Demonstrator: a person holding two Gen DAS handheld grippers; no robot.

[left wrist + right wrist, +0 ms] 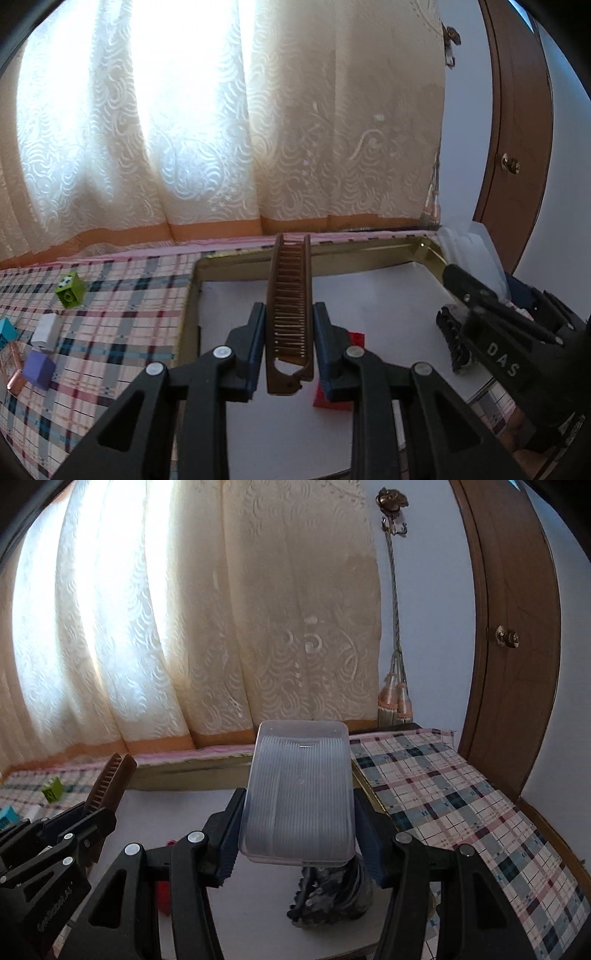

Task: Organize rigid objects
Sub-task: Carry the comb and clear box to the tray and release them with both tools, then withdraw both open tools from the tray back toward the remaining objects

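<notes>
The left gripper [289,345] clamped a brown plastic folding comb [290,314] above the gold-rimmed white tray [369,264]; the right gripper [297,838] clasped a translucent ribbed plastic container [299,794], apparently over the same tray.

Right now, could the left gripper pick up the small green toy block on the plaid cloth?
Probably not yet: the left gripper is shut on the brown folding comb, so it must release that first. The green toy block lies unobstructed, off to its left.
</notes>
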